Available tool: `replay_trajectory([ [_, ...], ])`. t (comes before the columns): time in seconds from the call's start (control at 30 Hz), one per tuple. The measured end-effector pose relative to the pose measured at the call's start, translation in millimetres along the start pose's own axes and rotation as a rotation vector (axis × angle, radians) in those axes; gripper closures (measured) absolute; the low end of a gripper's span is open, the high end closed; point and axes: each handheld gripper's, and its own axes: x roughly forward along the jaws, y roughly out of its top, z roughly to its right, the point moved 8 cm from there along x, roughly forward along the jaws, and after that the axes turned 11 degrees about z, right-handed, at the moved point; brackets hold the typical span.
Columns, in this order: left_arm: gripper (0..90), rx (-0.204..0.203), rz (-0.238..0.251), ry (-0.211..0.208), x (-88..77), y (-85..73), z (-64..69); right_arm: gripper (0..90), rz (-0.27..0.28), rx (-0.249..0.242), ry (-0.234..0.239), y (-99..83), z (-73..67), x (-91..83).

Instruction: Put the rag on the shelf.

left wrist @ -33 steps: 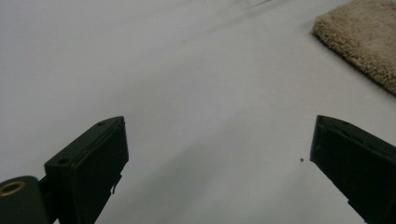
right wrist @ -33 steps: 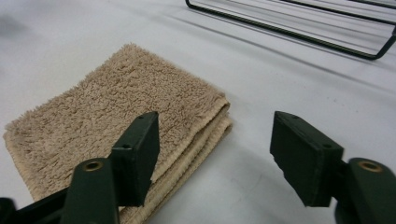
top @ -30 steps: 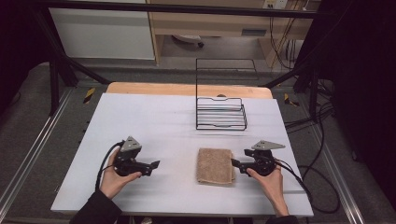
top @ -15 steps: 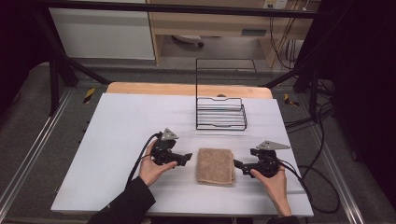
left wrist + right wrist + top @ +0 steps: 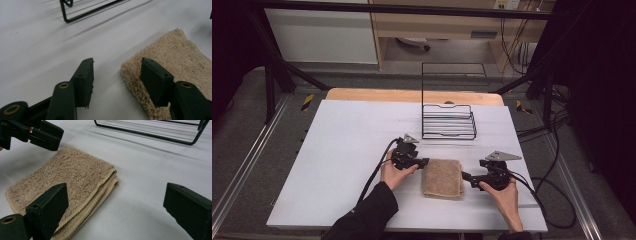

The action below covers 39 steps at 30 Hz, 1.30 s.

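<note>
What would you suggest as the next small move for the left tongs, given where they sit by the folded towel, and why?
Probably ease the left tongs down and shut them on the towel. They stand open astride its near-left corner, one jaw over the cloth and one over the bare table, so nothing is gripped yet. The right tongs are open too.
</note>
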Motion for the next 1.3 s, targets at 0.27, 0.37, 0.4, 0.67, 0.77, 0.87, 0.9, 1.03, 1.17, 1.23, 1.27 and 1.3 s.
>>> replay_trajectory([
  [0.27,63.0,-0.010,-0.035,-0.016,11.4,-4.5,2.9,6.9,0.007,0.002,-0.002,1.5,1.6,0.7],
  [0.37,66.9,-0.014,-0.038,-0.023,14.4,-6.2,4.1,7.1,0.002,0.018,-0.001,1.9,1.9,1.9],
  [0.4,67.5,-0.021,-0.036,-0.028,15.9,-6.5,4.4,7.1,-0.001,0.022,-0.003,1.7,1.9,2.5],
  [0.67,79.0,-0.020,-0.037,-0.044,17.7,-8.6,9.9,7.1,-0.010,0.018,-0.011,4.2,2.5,9.3],
  [0.77,80.3,-0.012,-0.029,-0.035,18.1,-9.1,11.7,4.9,-0.011,0.020,-0.011,5.8,1.7,12.1],
  [0.87,80.8,0.011,-0.029,-0.030,18.0,-9.7,12.2,3.0,-0.007,0.022,-0.005,8.7,-0.4,15.7],
  [0.9,80.9,0.009,-0.026,-0.026,18.3,-9.6,12.6,3.0,-0.012,0.023,-0.006,9.8,-1.0,17.2],
  [1.03,81.3,0.025,-0.030,-0.028,18.2,-9.9,12.8,6.1,-0.019,0.020,-0.032,13.5,-1.6,25.9],
  [1.17,81.5,0.028,-0.034,-0.037,18.5,-9.7,12.5,16.0,-0.042,0.017,-0.043,12.2,-0.9,36.3],
  [1.23,81.6,0.036,-0.031,-0.042,18.6,-9.8,12.3,21.3,-0.050,0.022,-0.058,11.7,0.7,42.0],
  [1.27,81.5,0.037,-0.031,-0.043,18.6,-9.7,12.3,23.5,-0.058,0.014,-0.063,11.1,2.0,44.5],
  [1.3,81.5,0.036,-0.032,-0.044,18.5,-9.8,12.2,26.6,-0.064,0.015,-0.068,10.4,2.8,46.6],
])
